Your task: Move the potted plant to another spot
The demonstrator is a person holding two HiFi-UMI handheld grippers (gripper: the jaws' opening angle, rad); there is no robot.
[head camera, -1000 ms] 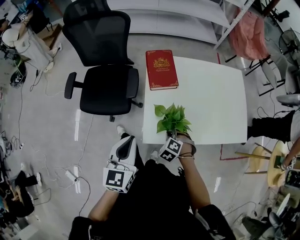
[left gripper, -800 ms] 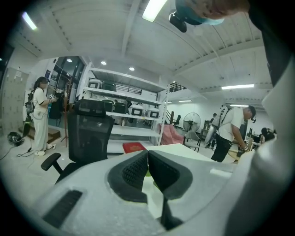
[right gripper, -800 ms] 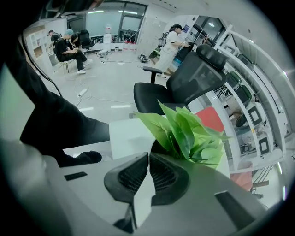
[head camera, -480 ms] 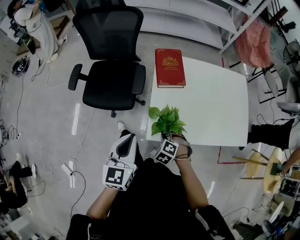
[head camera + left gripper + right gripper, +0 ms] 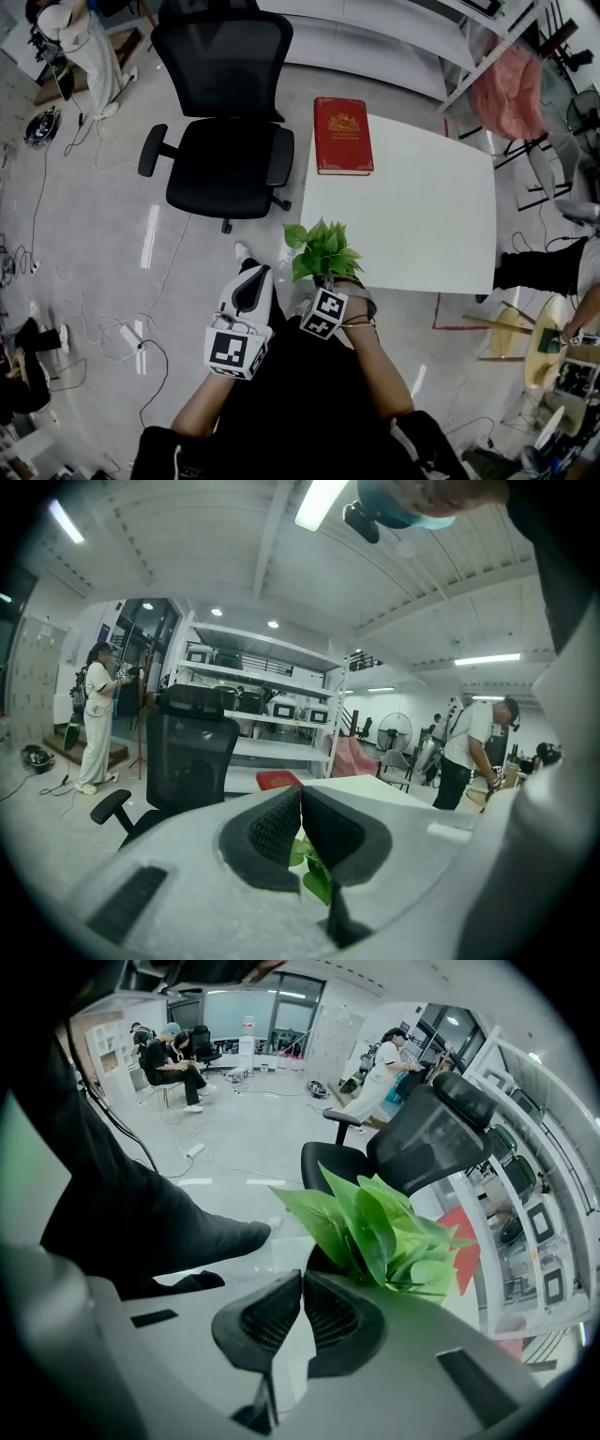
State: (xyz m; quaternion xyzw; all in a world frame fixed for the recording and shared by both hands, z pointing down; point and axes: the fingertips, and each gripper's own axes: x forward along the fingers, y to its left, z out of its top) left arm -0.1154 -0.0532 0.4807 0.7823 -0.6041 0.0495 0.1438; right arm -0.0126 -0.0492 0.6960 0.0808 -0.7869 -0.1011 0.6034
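Observation:
The potted plant point(image 5: 319, 251) has bright green leaves and hangs over the near left corner of the white table point(image 5: 422, 206). Its pot is mostly hidden under the leaves. My right gripper point(image 5: 330, 286) reaches in from below and is shut on the pot's rim. In the right gripper view the jaws point(image 5: 301, 1279) are pressed together, with the dark pot edge and the plant's leaves point(image 5: 375, 1227) just behind them. My left gripper point(image 5: 251, 275) hangs to the left over the floor by my lap. It is shut point(image 5: 300, 794) and holds nothing; a few green leaves point(image 5: 314, 883) show below it.
A red book point(image 5: 342, 136) lies at the table's far left corner. A black office chair point(image 5: 225, 141) stands left of the table. Cables trail over the floor at the left point(image 5: 141, 347). People stand farther off point(image 5: 94, 714), point(image 5: 473, 752).
The plant and my right gripper have moved left and nearer to me, from over the table's front edge to its near left corner. The left gripper has stayed put.

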